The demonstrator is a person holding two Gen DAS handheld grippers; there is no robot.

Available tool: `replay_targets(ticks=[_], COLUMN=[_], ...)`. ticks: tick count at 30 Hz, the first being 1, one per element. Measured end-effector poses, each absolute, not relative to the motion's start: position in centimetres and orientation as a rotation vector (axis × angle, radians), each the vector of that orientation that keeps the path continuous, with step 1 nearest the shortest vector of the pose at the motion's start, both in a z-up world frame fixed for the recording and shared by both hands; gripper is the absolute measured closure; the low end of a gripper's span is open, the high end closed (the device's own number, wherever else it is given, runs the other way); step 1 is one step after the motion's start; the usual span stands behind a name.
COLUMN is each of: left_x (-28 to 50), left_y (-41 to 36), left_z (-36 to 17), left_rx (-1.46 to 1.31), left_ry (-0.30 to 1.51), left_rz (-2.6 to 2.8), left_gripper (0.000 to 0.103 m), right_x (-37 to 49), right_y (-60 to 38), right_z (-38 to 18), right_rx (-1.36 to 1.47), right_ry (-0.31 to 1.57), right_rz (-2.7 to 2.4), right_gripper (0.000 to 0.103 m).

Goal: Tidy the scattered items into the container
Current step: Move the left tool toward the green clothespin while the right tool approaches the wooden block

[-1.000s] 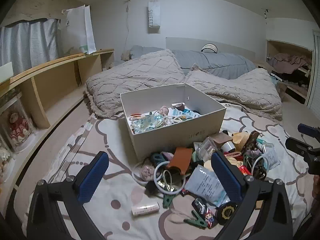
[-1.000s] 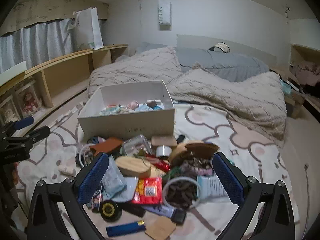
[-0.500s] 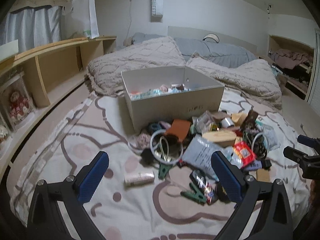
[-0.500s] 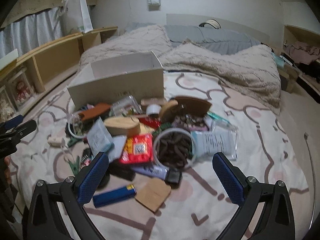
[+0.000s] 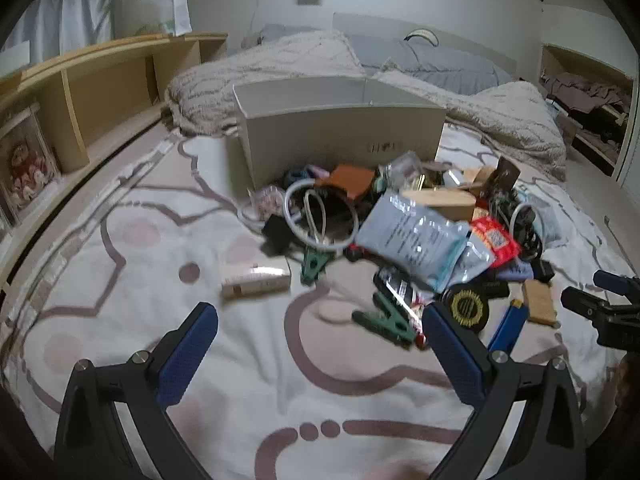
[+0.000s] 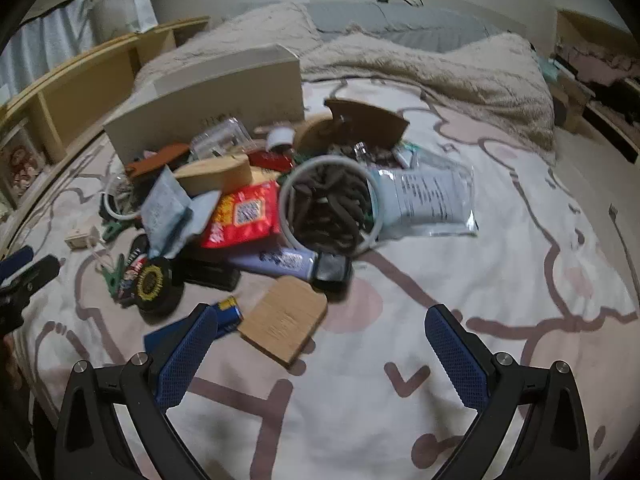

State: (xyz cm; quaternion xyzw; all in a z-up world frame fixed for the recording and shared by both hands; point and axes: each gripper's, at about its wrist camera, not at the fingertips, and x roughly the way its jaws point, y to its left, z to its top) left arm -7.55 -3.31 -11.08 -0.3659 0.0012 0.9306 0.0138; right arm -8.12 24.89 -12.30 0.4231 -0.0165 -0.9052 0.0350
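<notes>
A white cardboard box [image 5: 340, 136] [image 6: 224, 100] stands on the bed behind a heap of small items. Nearest my left gripper [image 5: 320, 344] lie a green clip [image 5: 384, 322], a small white box [image 5: 256, 280] and a black round tin [image 5: 466, 306]. It is open and empty, low over the bedsheet. My right gripper [image 6: 320, 344] is open and empty too, just short of a wooden tag [image 6: 282, 320] and a blue lighter [image 6: 224, 316]. A ring of brown hair ties [image 6: 332, 204], a red packet [image 6: 244, 216] and a silver pouch [image 6: 428, 200] lie beyond.
A beige blanket [image 5: 500, 120] and grey pillows lie behind the box. A wooden shelf [image 5: 100, 80] runs along the left wall. The patterned sheet [image 6: 500, 280] spreads bare to the right of the heap. The right gripper shows at the edge of the left wrist view [image 5: 608, 312].
Both grippers have dropped lower and closer to the heap, so the box's inside is now hidden. Nothing has been picked up.
</notes>
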Motion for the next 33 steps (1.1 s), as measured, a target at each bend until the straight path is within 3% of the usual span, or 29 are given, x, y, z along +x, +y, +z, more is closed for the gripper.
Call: replay_targets(ticks=[11,33], left_x=[-7.0,-10.1], left_y=[-3.2,-2.0], left_z=[-14.9,-14.3], left_rx=[-1.302,-1.311], left_ry=[-0.071,-0.111], left_rz=[2.814,2.845], left_gripper=[0.0,0.0], right_x=[-10.5,-8.7], right_y=[24.9,25.7], right_z=[-15.3,-16.6], right_rx=[1.482,1.449], right_ry=[-0.146,0.047], right_rz=[-2.762,-2.887], right_gripper=[0.0,0.0])
